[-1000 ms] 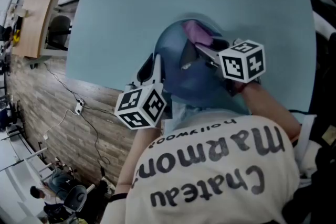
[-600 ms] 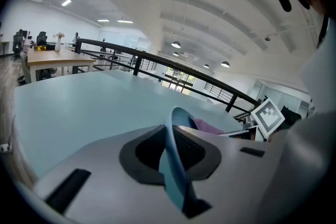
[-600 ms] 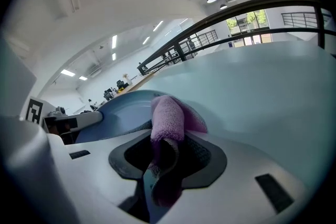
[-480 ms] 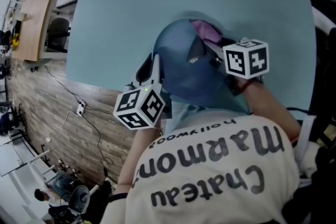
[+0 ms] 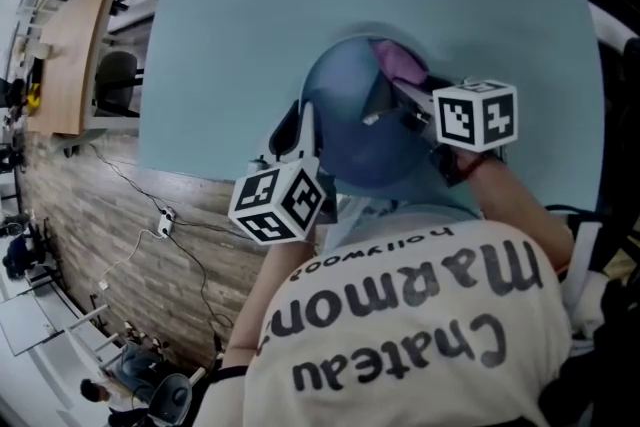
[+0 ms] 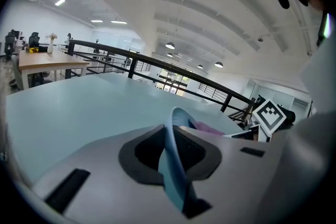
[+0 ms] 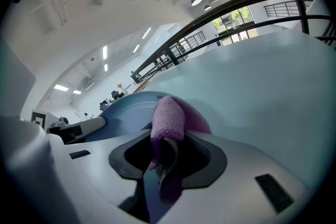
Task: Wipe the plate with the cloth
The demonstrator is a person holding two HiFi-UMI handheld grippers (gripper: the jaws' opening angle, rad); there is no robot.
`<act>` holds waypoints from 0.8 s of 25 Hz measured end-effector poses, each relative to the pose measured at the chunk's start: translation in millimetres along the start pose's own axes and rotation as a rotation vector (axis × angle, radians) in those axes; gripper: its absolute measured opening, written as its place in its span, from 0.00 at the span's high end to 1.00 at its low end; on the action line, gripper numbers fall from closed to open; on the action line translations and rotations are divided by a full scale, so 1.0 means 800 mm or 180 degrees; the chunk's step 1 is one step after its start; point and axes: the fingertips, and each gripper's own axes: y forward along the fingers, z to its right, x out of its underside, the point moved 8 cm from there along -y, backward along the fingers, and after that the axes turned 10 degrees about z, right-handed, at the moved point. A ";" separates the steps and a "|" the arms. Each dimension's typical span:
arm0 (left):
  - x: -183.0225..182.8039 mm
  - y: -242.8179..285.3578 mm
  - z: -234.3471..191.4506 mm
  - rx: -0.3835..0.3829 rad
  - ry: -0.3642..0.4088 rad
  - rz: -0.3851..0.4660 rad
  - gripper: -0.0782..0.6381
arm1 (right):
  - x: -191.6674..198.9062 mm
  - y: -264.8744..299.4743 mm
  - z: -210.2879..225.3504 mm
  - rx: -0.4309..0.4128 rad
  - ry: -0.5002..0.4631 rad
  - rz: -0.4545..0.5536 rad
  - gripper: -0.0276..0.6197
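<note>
Obs., wipe in progress.

Left gripper (image 5: 303, 127): jaws nearly closed, clamped on the near-left rim of the blue plate (image 5: 355, 130). In the left gripper view the rim (image 6: 170, 162) runs edge-on straight between the pads, so the plate is tilted steeply, not lying flat.

Right gripper (image 5: 388, 103): jaws closed on a folded purple cloth (image 7: 167, 119). The fold stands up out of the jaws, and its free end lies against the plate (image 7: 118, 113).

Position of the task's thing: the plate is held over the near edge of the pale blue desk (image 5: 250, 15), between the two grippers and close to the person's chest. From the head view I cannot tell whether its far rim touches the desk or hangs just above it.

Key relation: the cloth (image 5: 402, 65) sits at the plate's far-right rim. The bare face of the plate stretches from there to the near left, toward the left jaws. From the right jaws, the unwiped area therefore lies left and nearer.

Judgement: the right hand is the working hand and the left hand only steadies. The coming stroke probably sweeps the cloth across the face toward the clamped rim. It should stop short of the left pads.

Risk: pressure from the cloth could pivot the plate in its single-point grip.
</note>
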 end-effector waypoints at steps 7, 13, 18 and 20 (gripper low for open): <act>-0.004 0.004 -0.025 0.0130 -0.0119 -0.0097 0.84 | 0.012 0.027 -0.092 -0.0465 -0.0082 -0.0001 0.72; -0.011 0.001 -0.045 0.0244 -0.0155 -0.0131 0.83 | 0.019 0.048 -0.151 -0.0712 -0.0185 -0.0062 0.72; -0.022 -0.003 -0.063 0.0271 -0.0208 -0.0067 0.82 | 0.019 0.059 -0.176 -0.0776 -0.0296 -0.0022 0.72; -0.026 -0.006 -0.066 0.0317 -0.0191 -0.0057 0.82 | 0.022 0.063 -0.179 -0.0769 -0.0319 -0.0015 0.72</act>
